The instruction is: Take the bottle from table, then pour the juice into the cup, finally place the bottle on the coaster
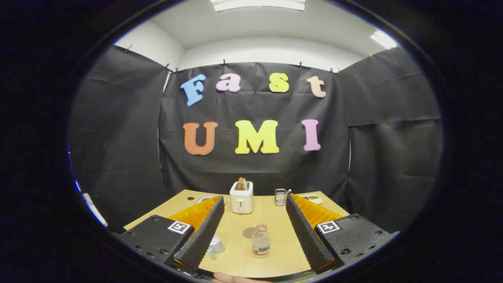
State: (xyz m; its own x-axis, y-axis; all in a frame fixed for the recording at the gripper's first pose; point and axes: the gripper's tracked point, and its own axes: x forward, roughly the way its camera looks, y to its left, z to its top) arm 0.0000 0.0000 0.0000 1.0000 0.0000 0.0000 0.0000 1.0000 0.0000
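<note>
A small clear bottle with a little liquid in it stands upright on the wooden table, between my two fingers and nearer the right one. My gripper is open wide, its ribbed black fingers apart on either side and touching nothing. A pale cup sits on the table just beside the left finger, partly hidden by it. A round brown coaster lies flat just beyond the bottle, towards the toaster.
A white toaster with a slice of bread in it stands at the far middle of the table. A small metal rack stands to its right, with a flat pale object beyond. A round plate peeks out behind the left finger. A hand shows at the near edge.
</note>
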